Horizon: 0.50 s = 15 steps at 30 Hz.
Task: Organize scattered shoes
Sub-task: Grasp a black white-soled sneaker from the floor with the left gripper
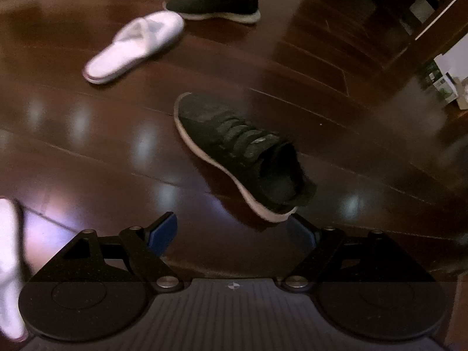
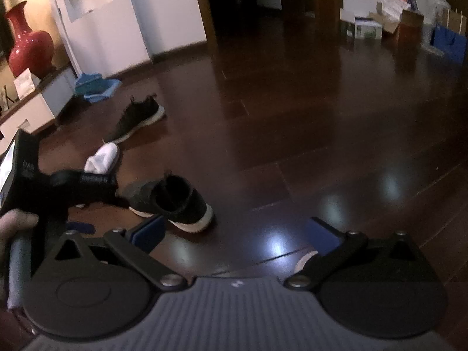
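A black sneaker with a white sole (image 1: 239, 152) lies on the dark wood floor just ahead of my left gripper (image 1: 234, 234), which is open and holds nothing; the shoe's heel is close to the right fingertip. Farther off lie a white slipper (image 1: 137, 44) and a second black sneaker (image 1: 216, 3). A second white slipper (image 1: 8, 263) shows at the left edge. In the right wrist view my right gripper (image 2: 237, 234) is open and holds nothing. The near sneaker (image 2: 175, 201), white slipper (image 2: 103, 158) and far sneaker (image 2: 137, 118) lie to its left. A white slipper edge (image 2: 304, 260) peeks under the right finger.
A hand (image 2: 14, 228) holds the left gripper's handle (image 2: 73, 187) at the left. A red vase (image 2: 26, 44) stands on a low cabinet (image 2: 38, 105) by blue cloth (image 2: 96, 87). Boxes (image 2: 389, 20) line the far wall. A dark wood frame (image 1: 395, 14) stands at right.
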### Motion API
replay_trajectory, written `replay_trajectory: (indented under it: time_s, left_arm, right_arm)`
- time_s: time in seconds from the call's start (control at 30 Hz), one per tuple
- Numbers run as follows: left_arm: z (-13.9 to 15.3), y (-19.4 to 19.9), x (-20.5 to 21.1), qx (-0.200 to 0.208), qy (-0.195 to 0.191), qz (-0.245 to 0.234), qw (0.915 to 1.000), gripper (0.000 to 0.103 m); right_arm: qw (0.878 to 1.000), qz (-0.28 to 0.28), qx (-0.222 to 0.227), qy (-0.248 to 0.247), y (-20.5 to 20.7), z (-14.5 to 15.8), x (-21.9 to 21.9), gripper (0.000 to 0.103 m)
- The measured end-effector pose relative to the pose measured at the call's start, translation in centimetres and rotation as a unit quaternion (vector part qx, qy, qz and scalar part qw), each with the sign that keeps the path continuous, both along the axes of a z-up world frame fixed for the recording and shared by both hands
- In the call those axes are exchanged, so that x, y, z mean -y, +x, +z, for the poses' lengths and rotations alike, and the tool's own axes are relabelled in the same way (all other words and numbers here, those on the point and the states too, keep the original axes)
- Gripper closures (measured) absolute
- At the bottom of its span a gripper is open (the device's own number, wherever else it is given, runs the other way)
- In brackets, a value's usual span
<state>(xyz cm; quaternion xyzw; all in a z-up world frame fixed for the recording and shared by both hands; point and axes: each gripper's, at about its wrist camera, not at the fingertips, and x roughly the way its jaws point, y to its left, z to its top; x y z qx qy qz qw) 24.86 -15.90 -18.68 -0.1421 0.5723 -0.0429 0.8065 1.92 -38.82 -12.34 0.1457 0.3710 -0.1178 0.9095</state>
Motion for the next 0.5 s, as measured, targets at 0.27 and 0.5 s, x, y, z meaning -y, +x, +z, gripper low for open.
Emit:
replay_trajectory:
  time_s: [0.27, 0.5]
  left_arm:
    - [-5.3, 4.2, 1.6, -0.025, -0.044, 0.014, 0.9986, 0.021]
    - [-7.7, 5.7, 2.8, -0.031, -0.036, 0.011, 0.9988, 0.024]
  right_arm:
    - [0.999, -0.012, -0.031, 0.002, 1.0, -2.4, 1.4, 0.000]
    - [0.998, -0.028, -0.048, 0.023, 2.8, -4.0, 1.9, 0.000]
